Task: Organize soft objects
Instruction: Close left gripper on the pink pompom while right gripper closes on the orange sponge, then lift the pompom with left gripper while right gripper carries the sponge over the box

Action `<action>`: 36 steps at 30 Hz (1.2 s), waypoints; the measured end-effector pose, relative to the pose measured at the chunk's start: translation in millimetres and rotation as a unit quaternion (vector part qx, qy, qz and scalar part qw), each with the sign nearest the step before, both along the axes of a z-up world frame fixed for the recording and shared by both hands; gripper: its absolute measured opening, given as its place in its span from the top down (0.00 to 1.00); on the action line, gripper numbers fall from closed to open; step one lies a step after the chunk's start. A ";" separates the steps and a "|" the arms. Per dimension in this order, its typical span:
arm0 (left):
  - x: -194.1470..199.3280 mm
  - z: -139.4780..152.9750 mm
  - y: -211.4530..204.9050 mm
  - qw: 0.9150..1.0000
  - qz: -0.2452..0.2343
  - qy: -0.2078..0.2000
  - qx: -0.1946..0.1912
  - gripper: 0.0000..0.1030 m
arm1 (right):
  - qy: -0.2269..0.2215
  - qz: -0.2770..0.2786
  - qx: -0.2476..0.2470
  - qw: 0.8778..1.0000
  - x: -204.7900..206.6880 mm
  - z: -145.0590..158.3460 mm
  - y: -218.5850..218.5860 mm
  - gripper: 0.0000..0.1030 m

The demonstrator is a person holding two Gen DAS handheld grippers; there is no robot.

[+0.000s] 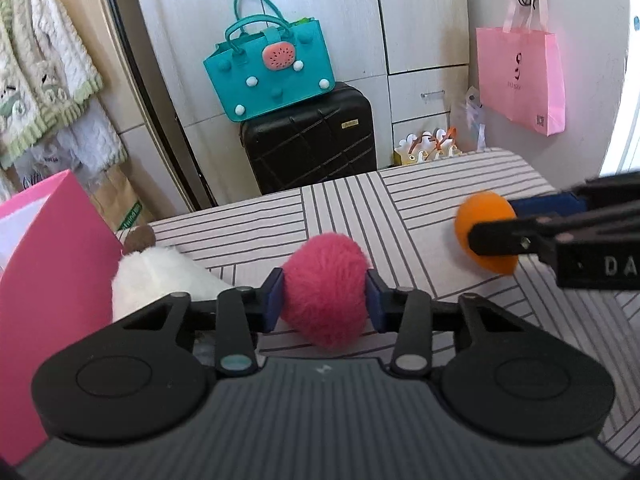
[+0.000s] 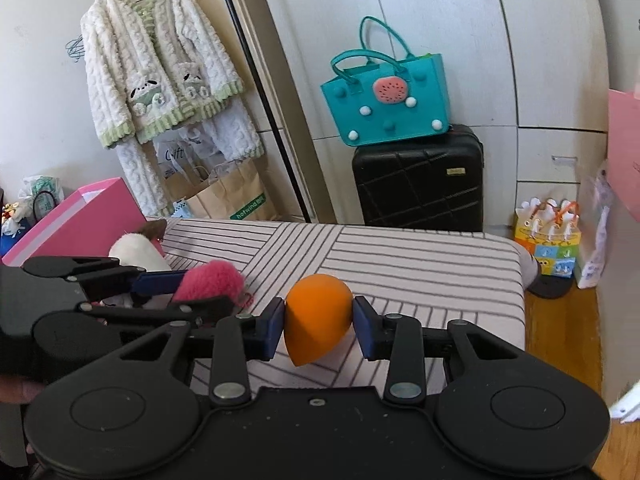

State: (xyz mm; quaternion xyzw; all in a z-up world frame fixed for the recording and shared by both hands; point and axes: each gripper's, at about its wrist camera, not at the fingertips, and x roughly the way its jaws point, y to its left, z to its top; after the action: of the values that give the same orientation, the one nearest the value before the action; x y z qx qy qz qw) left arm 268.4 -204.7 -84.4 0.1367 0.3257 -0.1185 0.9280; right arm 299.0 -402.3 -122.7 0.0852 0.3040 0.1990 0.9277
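Work surface: a table under a pale cloth with grey stripe blocks point(image 2: 400, 256), filling the middle of both views.

Black hard-shell suitcase point(image 2: 418, 184) stands beyond the table's far edge at 12 o'clock, with a teal felt tote bag with pom-poms and a watermelon patch point(image 2: 384, 100) resting on top of it.

Bright pink box point(image 1: 44, 264) sits at the table's 9 o'clock side; a white plush toy with a brown part point(image 1: 148, 276) lies just beside it.

Left gripper point(image 1: 325, 292): jaws narrowed onto a fluffy pink pom-pom ball point(image 1: 325, 286), both blue pads pressing its sides. In the right wrist view the ball point(image 2: 212, 282) appears at 9 o'clock, clamped between the left fingers. Whether it touches the cloth cannot be told.

Right gripper point(image 2: 319, 326): jaws narrowed onto an orange teardrop-shaped sponge point(image 2: 318, 316), pads in contact on both flanks, pointed end toward 6 o'clock. From the left wrist view the sponge point(image 1: 486, 216) sits at 2 o'clock, held at the fingertips over the striped cloth.

The two held items are well apart.
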 end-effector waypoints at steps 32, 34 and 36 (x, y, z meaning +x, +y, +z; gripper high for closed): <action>-75.4 47.9 29.0 0.993 -0.052 0.017 -0.105 0.67 | 0.018 -0.001 -0.068 0.997 -96.4 34.3 21.6 0.59; -81.7 50.9 33.2 0.992 -0.058 0.022 -0.111 0.67 | 0.021 0.001 -0.069 0.997 -103.0 36.9 24.2 0.59; -88.1 53.6 37.9 0.991 -0.062 0.028 -0.115 0.67 | 0.024 0.004 -0.069 0.997 -109.1 39.1 27.1 0.59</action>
State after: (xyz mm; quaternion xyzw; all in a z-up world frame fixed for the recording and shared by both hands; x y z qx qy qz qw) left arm 180.3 -166.8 -30.8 0.0454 0.3261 -0.2166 0.9190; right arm 189.9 -375.2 -83.6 0.0241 0.3393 0.1795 0.9231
